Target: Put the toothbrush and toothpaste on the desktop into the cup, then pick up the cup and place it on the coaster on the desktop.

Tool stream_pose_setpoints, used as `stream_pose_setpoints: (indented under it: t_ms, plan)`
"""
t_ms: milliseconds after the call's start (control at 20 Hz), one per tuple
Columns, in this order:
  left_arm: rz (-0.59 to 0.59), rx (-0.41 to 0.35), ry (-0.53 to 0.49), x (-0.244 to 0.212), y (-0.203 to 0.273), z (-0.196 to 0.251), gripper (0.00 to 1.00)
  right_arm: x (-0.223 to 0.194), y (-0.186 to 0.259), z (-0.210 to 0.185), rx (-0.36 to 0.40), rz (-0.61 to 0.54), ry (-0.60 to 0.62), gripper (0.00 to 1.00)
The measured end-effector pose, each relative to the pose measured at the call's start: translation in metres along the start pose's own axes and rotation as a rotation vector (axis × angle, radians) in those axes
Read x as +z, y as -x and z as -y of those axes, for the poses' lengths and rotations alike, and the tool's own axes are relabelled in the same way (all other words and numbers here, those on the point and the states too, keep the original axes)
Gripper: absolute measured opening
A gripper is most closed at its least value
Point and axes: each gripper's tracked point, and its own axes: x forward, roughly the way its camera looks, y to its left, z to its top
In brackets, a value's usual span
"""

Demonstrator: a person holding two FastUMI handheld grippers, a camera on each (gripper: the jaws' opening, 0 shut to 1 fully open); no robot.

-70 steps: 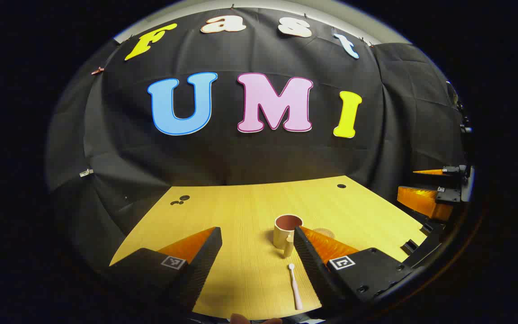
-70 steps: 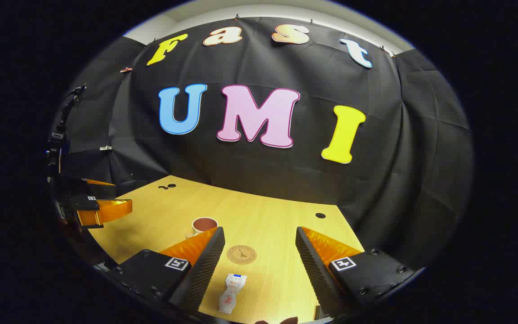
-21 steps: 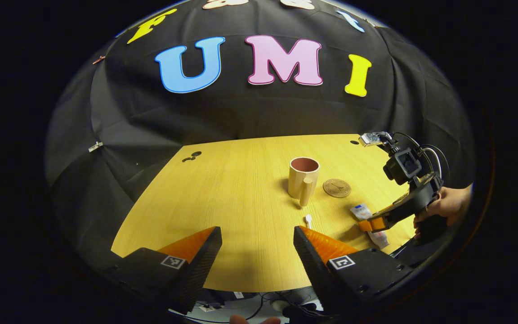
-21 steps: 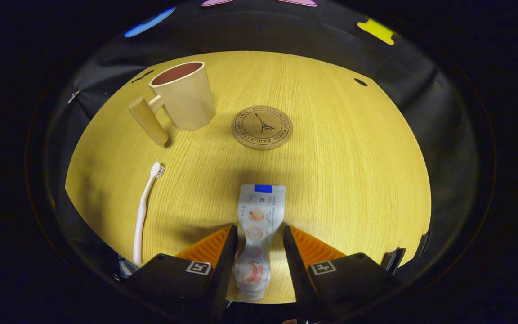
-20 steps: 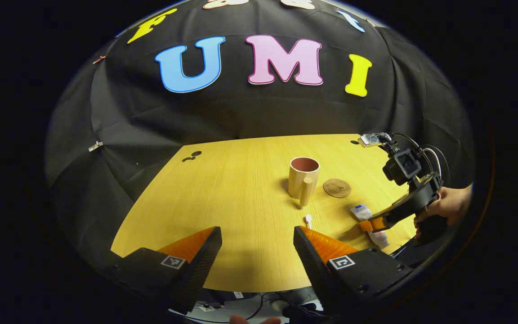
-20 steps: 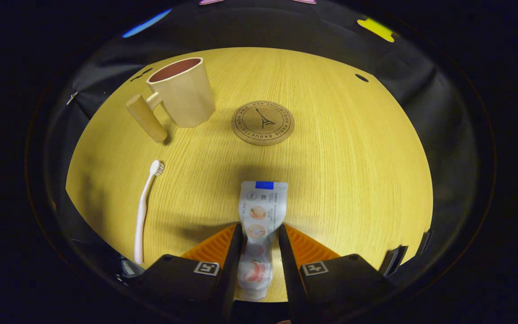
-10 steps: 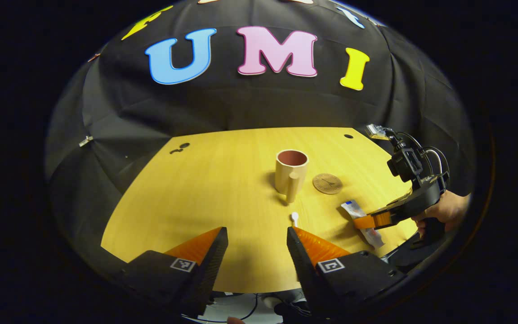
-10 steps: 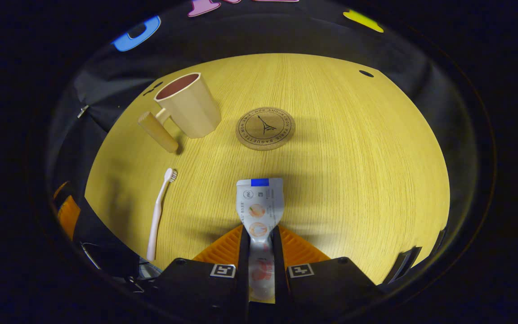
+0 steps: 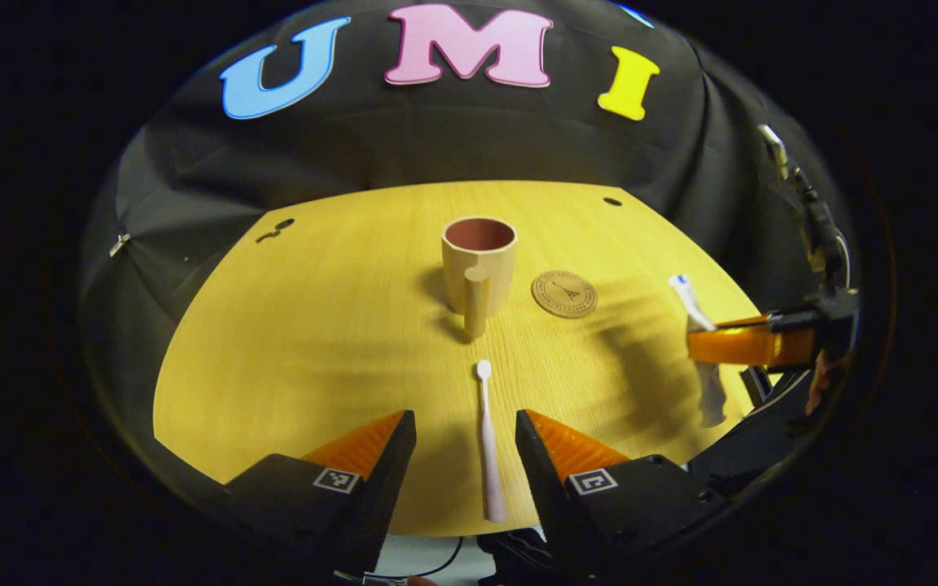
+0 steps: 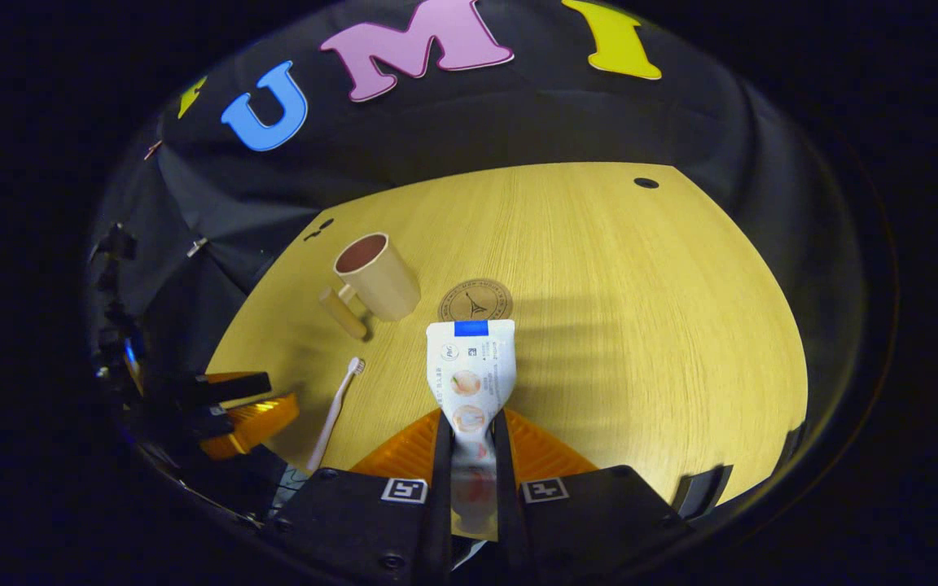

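A: Where is the white squeeze tube of toothpaste (image 10: pixel 471 366)?

B: Clamped between both fingers of the right gripper (image 10: pixel 469 443), lifted off the yellow wood-grain desktop (image 10: pixel 640 325), on the near side of the beige handled cup (image 10: pixel 378 277). The first step looks under way.

A: And the rest?

B: The pale pink toothbrush (image 9: pixel 487 443) lies flat, nearer than the cup, between the spread fingers of the left gripper (image 9: pixel 459 456), untouched. The round cork coaster (image 9: pixel 564 294) sits just right of the cup. Next, the tube likely needs carrying over the cup's mouth.
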Motion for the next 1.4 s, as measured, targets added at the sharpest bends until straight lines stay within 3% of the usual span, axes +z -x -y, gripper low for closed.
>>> stream_pose_setpoints:
  t_ms: [200,400,500,600,700,1000,1050,1100,1150,1400]
  plan:
    - [-0.081,-0.006,-0.021,-0.013,-0.029,0.011,0.77,0.016,0.017,0.018,0.002,0.026,-0.004,0.27]
    - [-0.152,0.021,-0.019,-0.028,-0.049,0.011,0.69,0.023,0.026,0.034,0.014,0.033,-0.030,0.27]
    - [-0.179,0.048,-0.025,-0.032,-0.054,0.006,0.62,0.022,0.025,0.041,0.017,0.022,-0.023,0.27]
    - [-0.181,0.048,-0.024,-0.030,-0.057,0.007,0.44,0.021,0.022,0.045,0.026,0.007,-0.009,0.27]
    - [-0.195,0.040,-0.025,-0.031,-0.060,0.011,0.46,0.022,0.019,0.047,0.039,0.000,-0.006,0.27]
    - [-0.254,0.028,0.039,-0.031,-0.062,0.008,0.34,0.032,0.014,0.045,0.072,0.001,-0.006,0.27]
    - [-0.254,0.033,0.031,-0.030,-0.061,0.006,0.27,0.034,0.016,0.045,0.073,0.006,-0.009,0.27]
    - [-0.233,0.029,0.033,-0.026,-0.061,0.006,0.14,0.036,0.017,0.045,0.074,0.013,-0.014,0.27]
    - [-0.216,0.024,0.040,-0.025,-0.062,0.006,0.10,0.037,0.017,0.043,0.076,0.020,-0.020,0.27]
    - [-0.022,-0.080,0.017,0.010,-0.043,0.010,0.06,0.052,0.023,0.024,0.099,0.090,-0.037,0.27]
